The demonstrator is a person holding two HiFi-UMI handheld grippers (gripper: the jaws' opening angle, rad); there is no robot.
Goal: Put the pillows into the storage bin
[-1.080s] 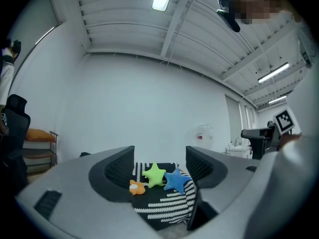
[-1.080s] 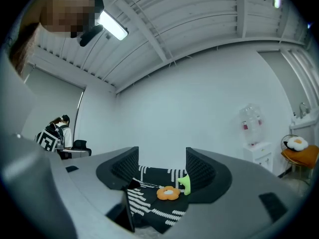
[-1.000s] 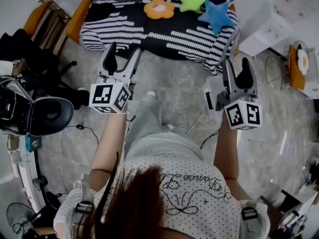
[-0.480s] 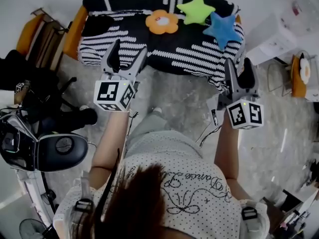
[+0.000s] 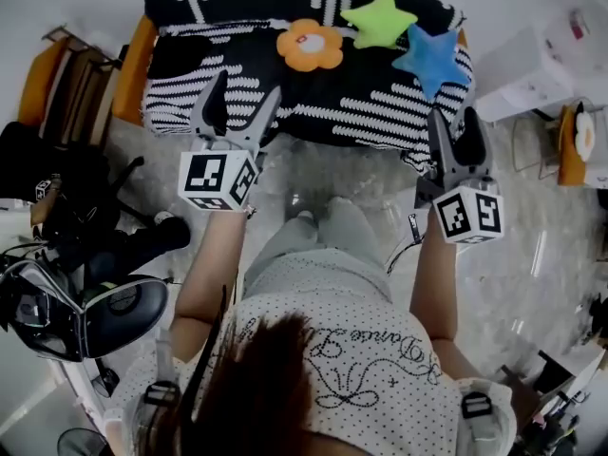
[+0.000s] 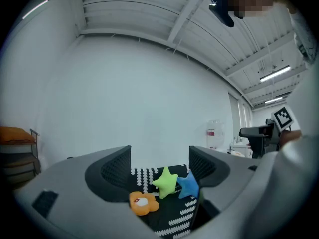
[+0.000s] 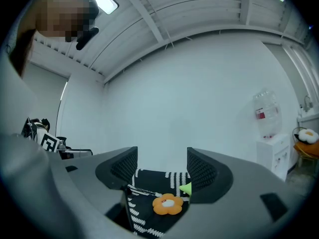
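Both claws now sit closer to the sofa (image 5: 380, 104) than a second ago; in the head view its striped front edge now lies under their tips, where before there was floor (image 5: 361, 183) between.

I hold the left claw (image 5: 245, 88) level, facing the seat. Its jaws have just been opening and now stand wide, with nothing gripped. In the left gripper view (image 6: 159, 166), the pillows only show in the gap, farther off.

The right claw (image 5: 452, 122) is also level and spread wide, and it holds nothing (image 7: 162, 166).

All three pillows lie on the black-and-white sofa, toward its back. The orange flower pillow (image 5: 310, 46) is on the left. The green star pillow (image 5: 379, 17) is beside it, leaning on the backrest. The blue star pillow (image 5: 432, 57) is on the right, touching the green one. Neither claw touches a pillow.
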